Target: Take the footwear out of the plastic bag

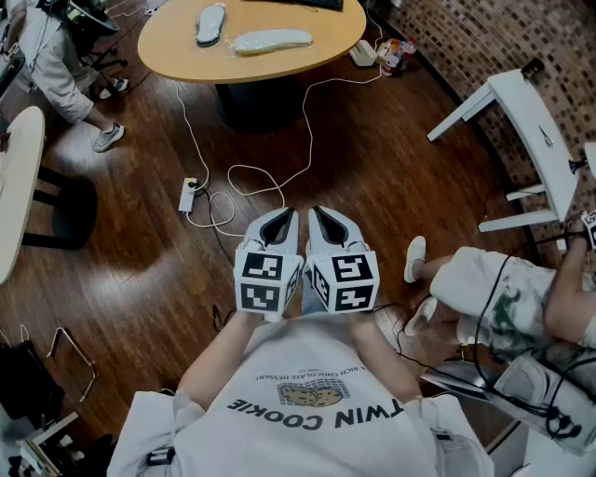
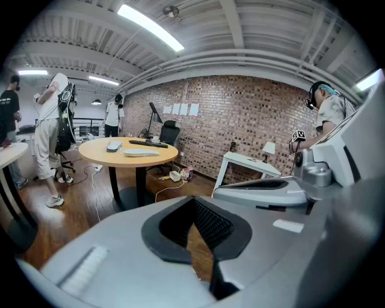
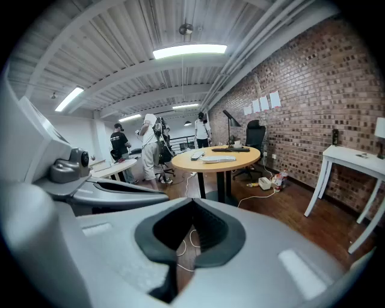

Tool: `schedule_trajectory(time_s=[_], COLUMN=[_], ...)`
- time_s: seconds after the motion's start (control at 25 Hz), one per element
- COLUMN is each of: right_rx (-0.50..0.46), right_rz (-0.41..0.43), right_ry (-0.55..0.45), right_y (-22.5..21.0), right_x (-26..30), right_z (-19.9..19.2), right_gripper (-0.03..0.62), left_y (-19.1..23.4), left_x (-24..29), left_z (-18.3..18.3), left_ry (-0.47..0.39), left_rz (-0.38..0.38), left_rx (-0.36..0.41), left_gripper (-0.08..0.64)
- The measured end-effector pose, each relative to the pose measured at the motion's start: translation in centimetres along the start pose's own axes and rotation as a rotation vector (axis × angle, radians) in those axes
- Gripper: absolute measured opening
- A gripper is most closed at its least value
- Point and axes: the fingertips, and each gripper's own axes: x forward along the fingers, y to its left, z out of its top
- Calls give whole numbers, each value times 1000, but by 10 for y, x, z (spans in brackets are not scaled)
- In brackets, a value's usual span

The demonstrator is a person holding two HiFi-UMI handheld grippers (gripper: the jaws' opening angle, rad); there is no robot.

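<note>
Broad dark wooden floor across most of the head view. Far ahead, well apart from both tools, a round wooden desk, also seen in the left gripper view and the right gripper view.

Close to the chest, side by side and tilted somewhat downward: left tool and right tool, marker cubes nearly touching. Left tool clenched, tips meeting, nothing between them but floor behind. Right tool likewise clenched and empty, only a white cable on the floor visible past the pads.

On the desk, the bagged footwear: a long pale shape lying flat near the front edge, seemingly under clear plastic, though too small to tell bag from shoe. Just beside it to the left, a second pale piece, greyer and shorter. Same pair visible in the left gripper view and the right gripper view.

Judged as the very start: nothing grasped, nothing reached, bag untouched. Next move likely to call for walking up to the desk, opening both tools, pinning or pinching the plastic with one and drawing the footwear out with the other. Thin, slippery film probably awkward to catch flat on the wood.
</note>
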Motion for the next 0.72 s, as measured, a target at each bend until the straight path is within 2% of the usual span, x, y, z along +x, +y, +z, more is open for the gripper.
schedule_trajectory(time_s=[0.2, 0.48, 0.72], right_rx=[-28, -42, -57], right_rz=[40, 115, 162], right_ry=[31, 37, 27], right_y=[-52, -132, -172], right_x=[63, 130, 177], right_z=[26, 83, 119], right_gripper=[2, 2, 2], left_y=[26, 39, 60], left_x=[77, 176, 232], left_z=[33, 99, 134], left_ry=[25, 26, 21], left_rz=[34, 93, 139], left_rx=[-9, -27, -37], left_gripper=[6, 6, 6])
